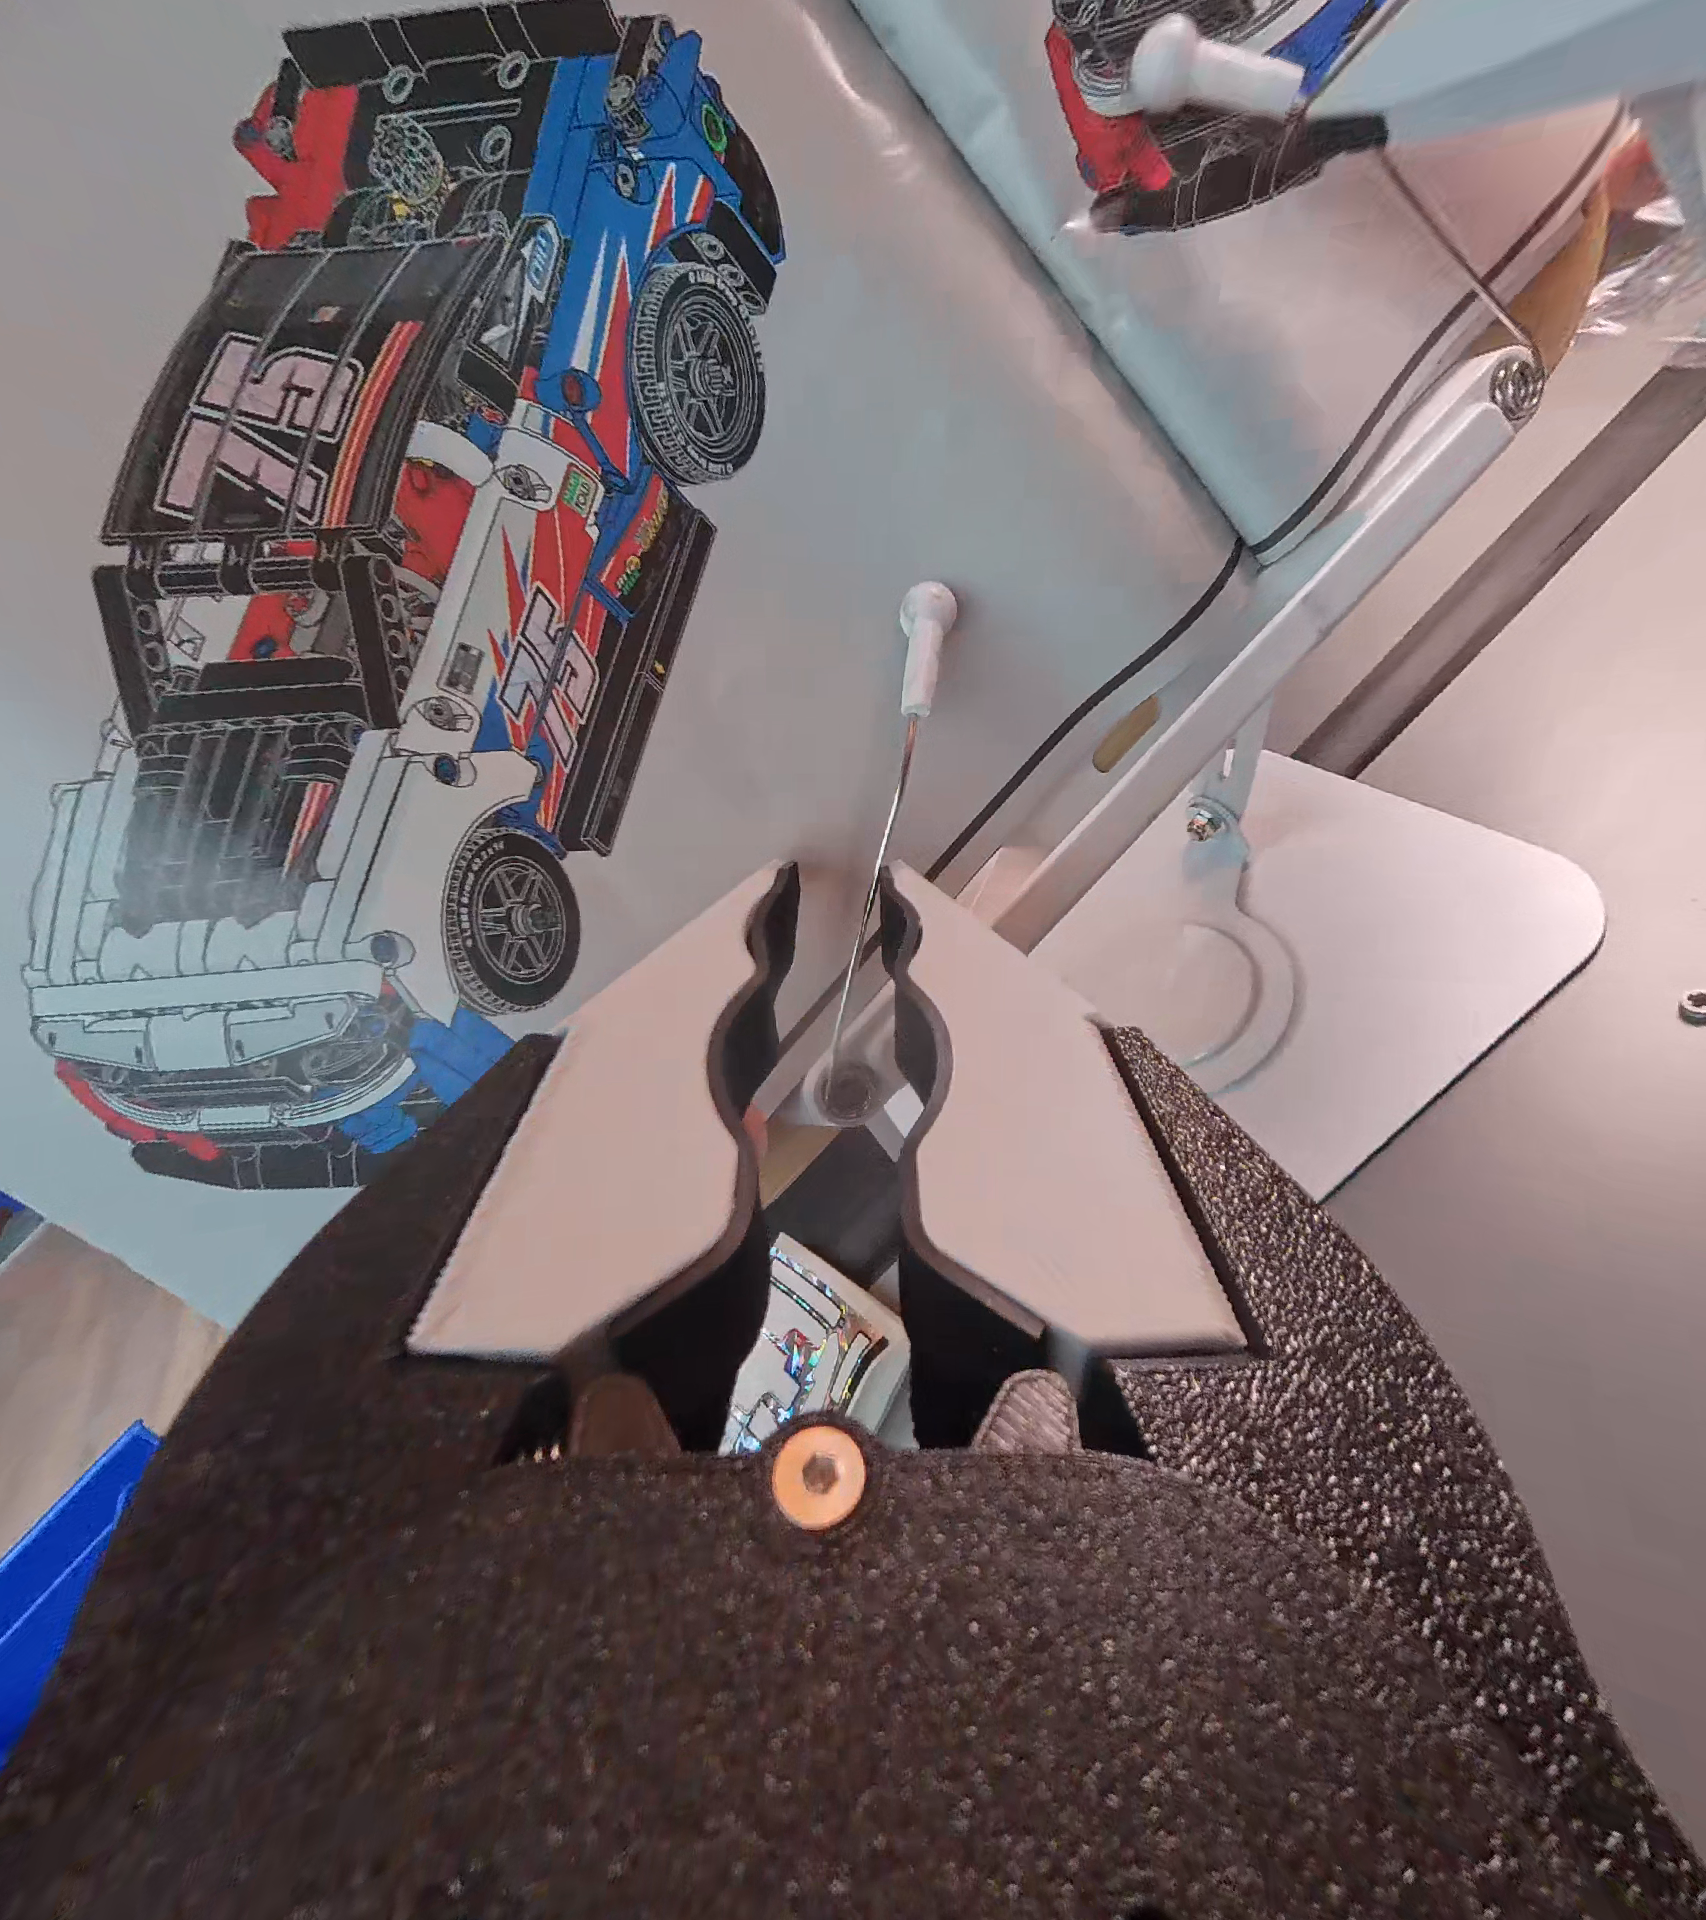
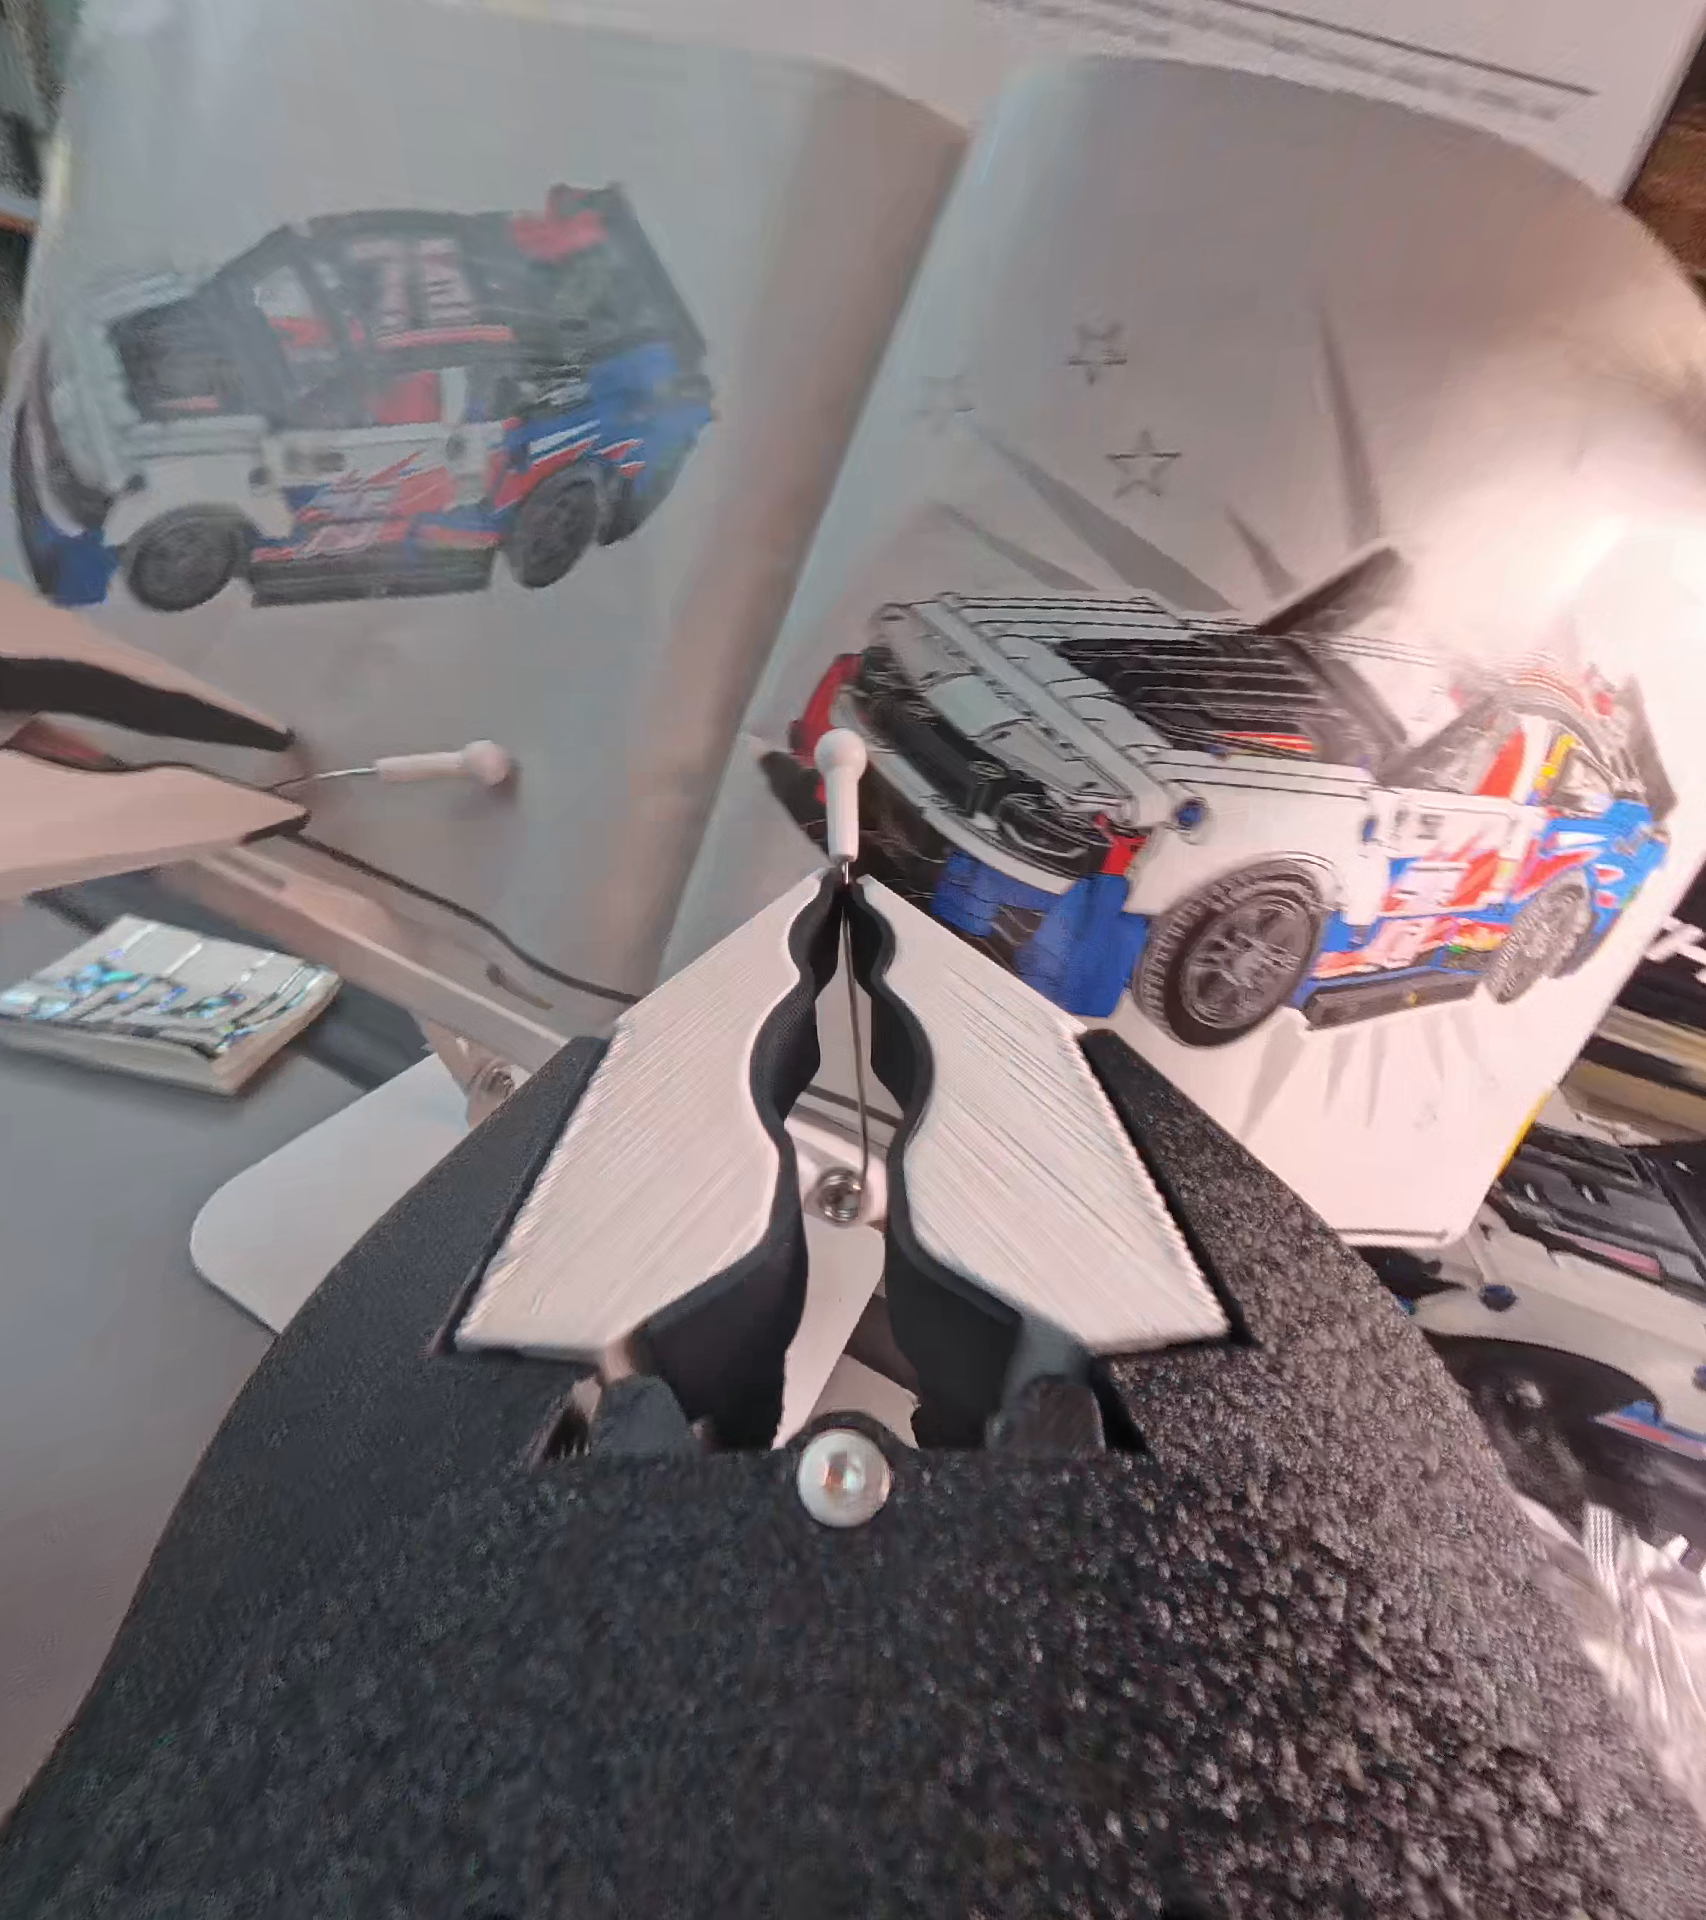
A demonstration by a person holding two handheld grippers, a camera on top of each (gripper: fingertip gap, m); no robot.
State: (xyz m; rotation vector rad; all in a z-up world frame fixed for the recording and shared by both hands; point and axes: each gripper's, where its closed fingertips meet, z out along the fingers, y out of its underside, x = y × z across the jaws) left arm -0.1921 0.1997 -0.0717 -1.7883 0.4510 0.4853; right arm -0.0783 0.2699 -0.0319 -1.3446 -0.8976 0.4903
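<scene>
Motion blur smears the left page's car picture point(image 2: 361, 405) beyond recognition.

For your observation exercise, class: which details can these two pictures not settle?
- Left wrist view: the thin wire probe with a white rubber tip runs behind the left tool; its grip is unclear.
- Right wrist view: the left booklet page with a racing-car drawing is blurred.
- The small holographic sticker booklet is too blurred for detail.

Two white-tipped page-holder wires point(image 2: 844, 779); two tools, left point(image 1: 838, 883) and right point(image 2: 841, 883); one open instruction booklet point(image 2: 1140, 312); one small holographic-covered booklet point(image 2: 153, 997); one metal book stand point(image 1: 1400, 935).
</scene>
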